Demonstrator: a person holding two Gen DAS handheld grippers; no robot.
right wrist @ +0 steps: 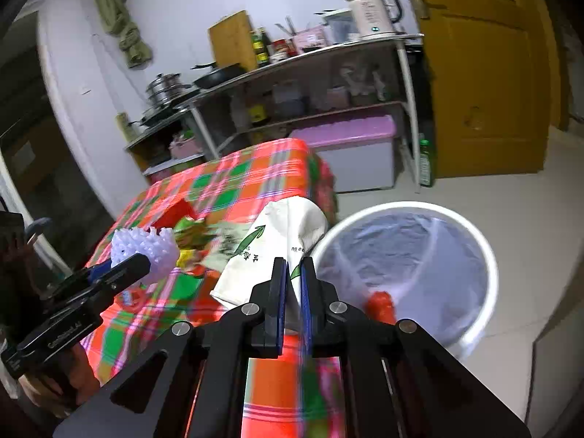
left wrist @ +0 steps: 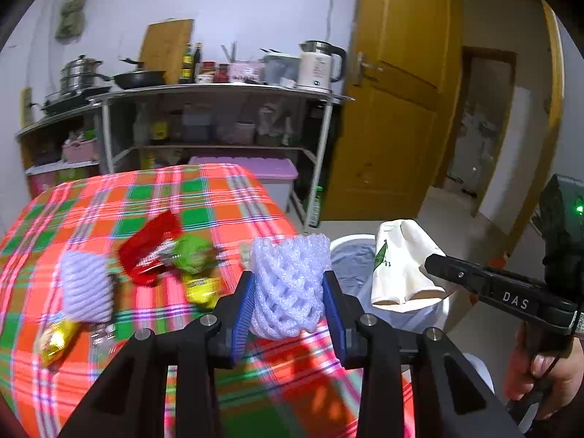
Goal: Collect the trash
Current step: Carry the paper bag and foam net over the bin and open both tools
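the left gripper (left wrist: 288, 292) is clamping a white foam net sleeve (left wrist: 288, 284) just beside the white bin (right wrist: 405, 277). the right gripper (right wrist: 294, 292) is pinching a crushed paper cup (right wrist: 277, 244), holding it at the bin's rim, over the edge of the plaid surface (left wrist: 153, 197).

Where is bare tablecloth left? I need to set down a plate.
Bare: the far half of the checked tablecloth, beyond the red wrapper. Crowded: the near half, with the red wrapper, green wrapper, yellow wrapper and a foam net.
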